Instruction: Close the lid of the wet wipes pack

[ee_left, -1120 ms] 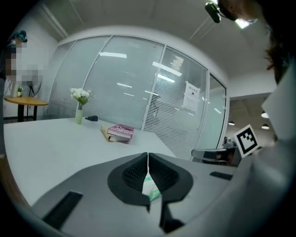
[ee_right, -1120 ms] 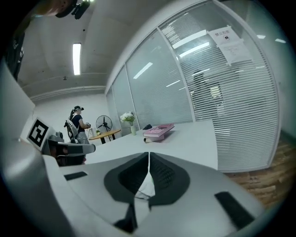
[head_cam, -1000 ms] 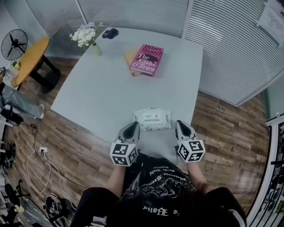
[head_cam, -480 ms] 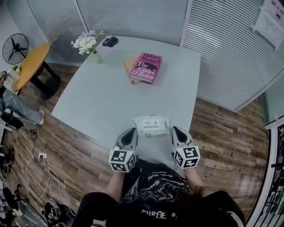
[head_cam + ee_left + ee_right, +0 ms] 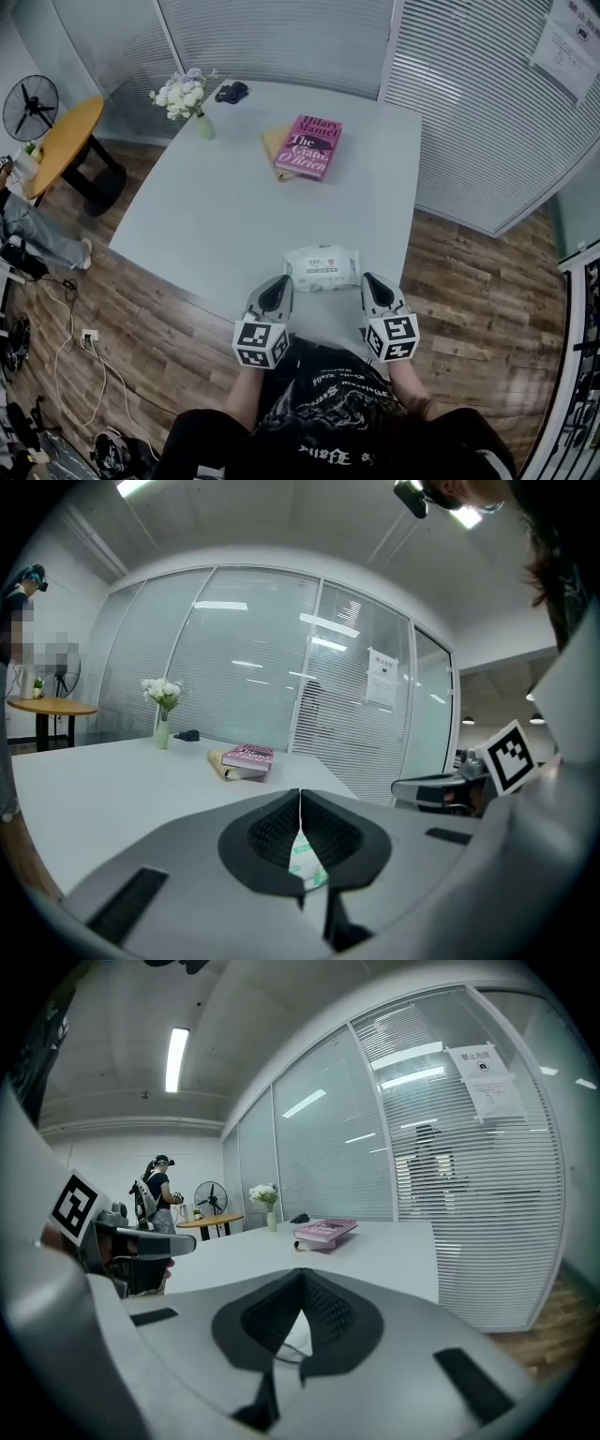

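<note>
Our left gripper (image 5: 278,284) and right gripper (image 5: 373,281) are smooth grey plastic wedges, each with a black-and-white marker cube (image 5: 262,343) at the back. In the left gripper view the ribbed dark pads (image 5: 272,832) meet at the tip, pressed together on nothing. The right gripper view shows the same: tips closed and empty.

From the head view we see the wet wipes pack (image 5: 322,266) lying flat at the near edge of the pale table (image 5: 225,216). It sits between the two grippers, just beyond their tips (whether either tip touches it we cannot tell). It is a soft, pillow-shaped white pouch with green print and a small red mark. Its lid is too small there for us to judge. The left gripper view gives only a sliver of white-and-green film through the gap below the closed tips, and the right gripper view only a pale sliver.

Farther off, a pink book (image 5: 308,146) rests on a tan thing (image 5: 274,141), with a vase of white flowers (image 5: 183,92) near the far left corner. Only the right gripper view shows a person (image 5: 157,1194) standing beside a fan (image 5: 212,1199).
</note>
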